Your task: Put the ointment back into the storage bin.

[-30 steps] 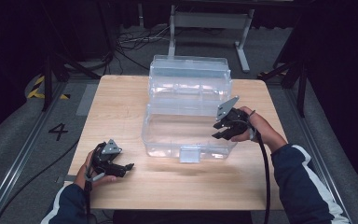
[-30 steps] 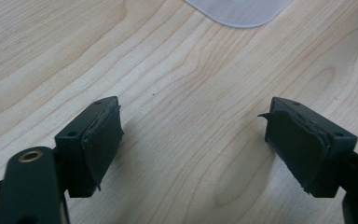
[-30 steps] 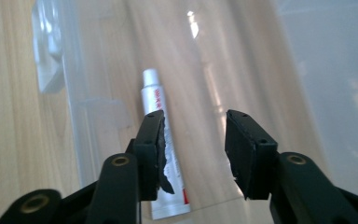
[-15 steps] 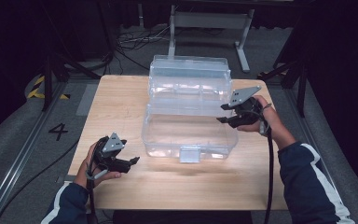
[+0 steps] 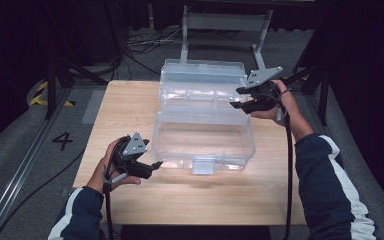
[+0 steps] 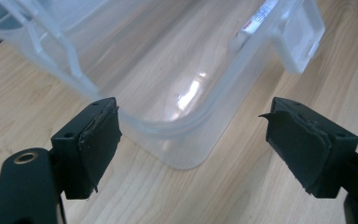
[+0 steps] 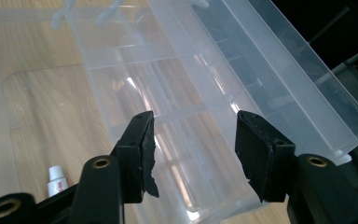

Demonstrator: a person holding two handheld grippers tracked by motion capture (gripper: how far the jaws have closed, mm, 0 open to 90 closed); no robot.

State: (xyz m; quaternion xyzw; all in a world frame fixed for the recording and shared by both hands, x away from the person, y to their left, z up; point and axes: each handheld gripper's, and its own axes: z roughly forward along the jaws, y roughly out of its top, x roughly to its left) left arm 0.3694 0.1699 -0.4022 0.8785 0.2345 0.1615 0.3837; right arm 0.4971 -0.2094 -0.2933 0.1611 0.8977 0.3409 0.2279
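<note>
- Jaws of left gripper (image 6: 191,149) spread wide, nothing gripped; rounded near corner of clear storage box (image 6: 177,107) dead ahead at 12 o'clock, poking between the tips, untouched.
- Jaws of right gripper (image 7: 193,149) just been opening, nothing pinched; raised lid (image 7: 270,70) up at 1 o'clock.
- Box mid-table (image 5: 130,110), latch at 6 o'clock.

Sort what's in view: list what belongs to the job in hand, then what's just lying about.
In the job:
- clear plastic box, its lid standing open
- left tool, open, by the box's front corner
- right tool, open, at the lid's edge; its jaws have just been opening, nothing between them

Lying about:
- small white tube inside the box
- metal stand behind the table
- floor cables
</note>
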